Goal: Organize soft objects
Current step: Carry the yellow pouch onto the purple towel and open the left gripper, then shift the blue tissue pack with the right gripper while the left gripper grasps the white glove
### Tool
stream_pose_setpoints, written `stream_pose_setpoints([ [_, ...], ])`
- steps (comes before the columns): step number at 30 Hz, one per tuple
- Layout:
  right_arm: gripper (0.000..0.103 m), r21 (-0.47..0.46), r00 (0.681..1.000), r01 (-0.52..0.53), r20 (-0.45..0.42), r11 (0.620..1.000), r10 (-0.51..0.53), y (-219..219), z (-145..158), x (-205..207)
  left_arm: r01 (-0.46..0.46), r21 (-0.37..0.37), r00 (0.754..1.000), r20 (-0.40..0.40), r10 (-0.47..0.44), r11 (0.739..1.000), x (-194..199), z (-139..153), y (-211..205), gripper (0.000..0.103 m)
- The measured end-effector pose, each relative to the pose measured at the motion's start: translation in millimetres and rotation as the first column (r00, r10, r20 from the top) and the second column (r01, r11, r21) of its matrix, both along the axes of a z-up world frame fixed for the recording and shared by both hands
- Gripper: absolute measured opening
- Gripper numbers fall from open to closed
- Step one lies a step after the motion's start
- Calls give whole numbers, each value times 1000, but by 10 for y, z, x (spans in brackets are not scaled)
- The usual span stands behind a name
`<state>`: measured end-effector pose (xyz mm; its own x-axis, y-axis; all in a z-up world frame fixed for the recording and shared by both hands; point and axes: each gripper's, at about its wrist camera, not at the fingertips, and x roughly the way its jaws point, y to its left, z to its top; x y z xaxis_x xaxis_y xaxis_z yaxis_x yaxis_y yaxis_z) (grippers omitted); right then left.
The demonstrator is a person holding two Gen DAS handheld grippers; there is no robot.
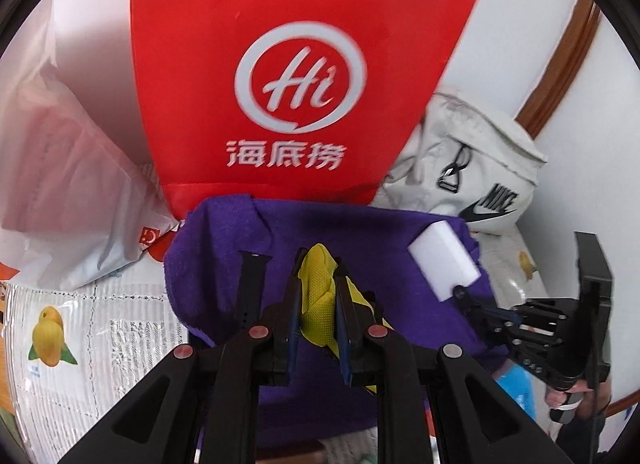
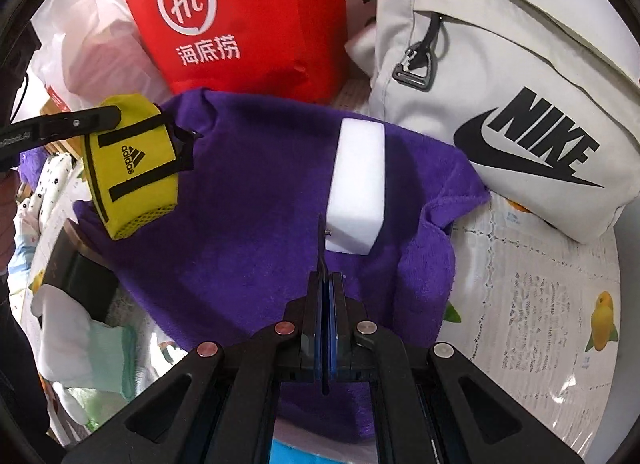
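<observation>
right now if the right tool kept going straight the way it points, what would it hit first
Most likely the white foam block, directly ahead of the right tool and lying on the purple towel. The tool is shut, and its tip already looks very near the block; depth is unclear.

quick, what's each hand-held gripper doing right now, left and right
Left hand-held gripper: closed on the yellow adidas pouch, over the purple towel.
Right hand-held gripper: closed, its tips at the white sponge block; a grip cannot be told.
</observation>
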<state>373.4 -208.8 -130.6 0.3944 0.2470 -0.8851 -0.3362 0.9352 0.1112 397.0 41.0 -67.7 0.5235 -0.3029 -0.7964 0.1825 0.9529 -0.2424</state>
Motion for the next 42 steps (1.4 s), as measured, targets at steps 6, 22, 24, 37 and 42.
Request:
stream_pose_setpoints([
  [6,4,-5,1000,3,-22,1000,-3,-30,-96,44,-24,59,998,-57,27,998,192,-300,59,15],
  [22,42,13,999,48,-12,999,-48,-149,-15,8,-20,212,999,-27,26,977,22,-171,-59,51],
  [24,42,22,999,54,6,998,-54,-169,82,-54,-23,216,999,-20,28,976,-24,-103,-69,53],
  [37,45,94,992,85,83,992,-93,-261,614,-849,-34,236,998,55,21,971,-945,360,-157,58],
  [42,45,113,991,66,104,991,-78,-231,731,-1203,-17,231,999,44,7,973,-1326,255,-246,61],
])
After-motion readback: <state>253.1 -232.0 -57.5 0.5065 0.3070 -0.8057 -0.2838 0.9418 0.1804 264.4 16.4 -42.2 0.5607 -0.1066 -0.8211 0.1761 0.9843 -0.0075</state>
